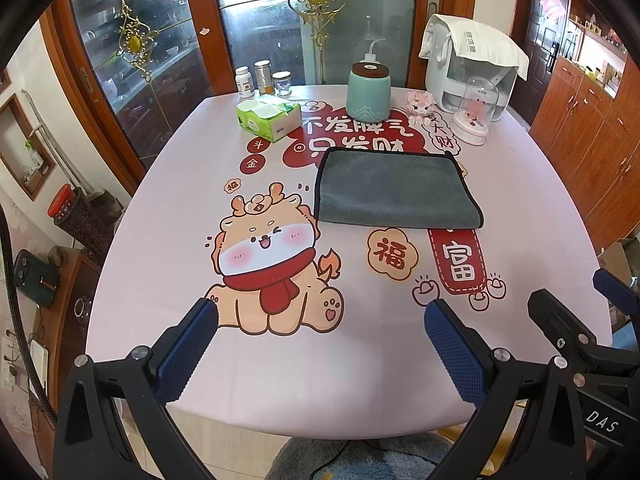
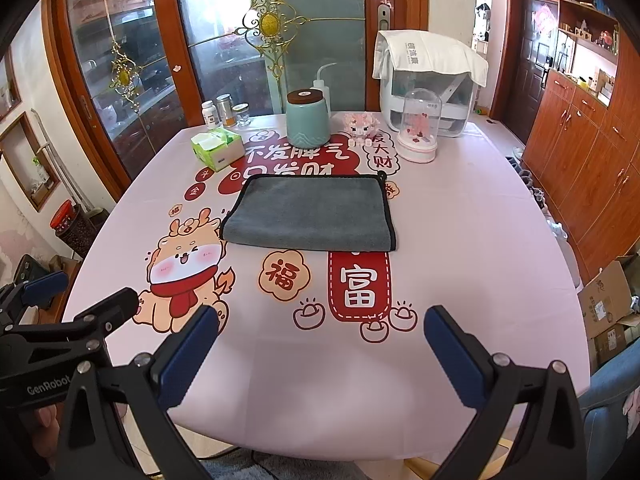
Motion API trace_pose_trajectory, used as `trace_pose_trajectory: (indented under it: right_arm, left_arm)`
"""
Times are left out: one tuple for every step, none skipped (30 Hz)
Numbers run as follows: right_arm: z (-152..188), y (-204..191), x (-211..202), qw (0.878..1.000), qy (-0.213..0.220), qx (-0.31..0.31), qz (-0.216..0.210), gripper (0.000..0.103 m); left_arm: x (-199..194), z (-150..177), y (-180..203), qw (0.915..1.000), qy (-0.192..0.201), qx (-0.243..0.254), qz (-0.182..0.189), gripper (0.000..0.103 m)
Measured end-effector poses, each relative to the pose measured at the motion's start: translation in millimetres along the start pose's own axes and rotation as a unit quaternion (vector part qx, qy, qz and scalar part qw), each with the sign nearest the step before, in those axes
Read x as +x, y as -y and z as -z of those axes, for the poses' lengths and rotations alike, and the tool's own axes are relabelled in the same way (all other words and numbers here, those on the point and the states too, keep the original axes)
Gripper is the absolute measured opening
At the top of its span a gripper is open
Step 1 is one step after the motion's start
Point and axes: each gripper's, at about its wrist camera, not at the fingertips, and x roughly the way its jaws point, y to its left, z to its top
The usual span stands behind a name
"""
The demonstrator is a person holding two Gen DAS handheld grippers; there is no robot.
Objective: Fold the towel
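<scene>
A grey towel (image 1: 394,188) with a black hem lies folded flat in the middle of the table (image 1: 160,264), its fold toward me. It also shows in the right wrist view (image 2: 310,214). My left gripper (image 1: 320,312) is open and empty above the table's near edge, well short of the towel. My right gripper (image 2: 320,316) is open and empty too, at the near edge, to the right of the left one. The right gripper shows at the right rim of the left wrist view (image 1: 580,296), and the left gripper at the left rim of the right wrist view (image 2: 84,292).
At the back of the table stand a green tissue box (image 1: 268,118), several small jars (image 1: 262,78), a teal canister (image 1: 368,88), a glass dome ornament (image 1: 476,114) and a white appliance under a cloth (image 1: 468,64). Wooden cabinets (image 2: 592,152) line the right wall.
</scene>
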Motion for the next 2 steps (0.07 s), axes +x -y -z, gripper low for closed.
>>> trace_pose_trajectory:
  right_arm:
    - [1.4, 1.1, 0.0, 1.0, 0.0, 0.0, 0.0, 0.103]
    - [-0.2, 0.1, 0.0, 1.0, 0.0, 0.0, 0.0, 0.103]
  left_arm:
    - [0.1, -0.9, 0.7, 1.0, 0.0, 0.0, 0.0, 0.102]
    - [0.1, -1.1, 0.9, 1.0, 0.0, 0.0, 0.0, 0.102]
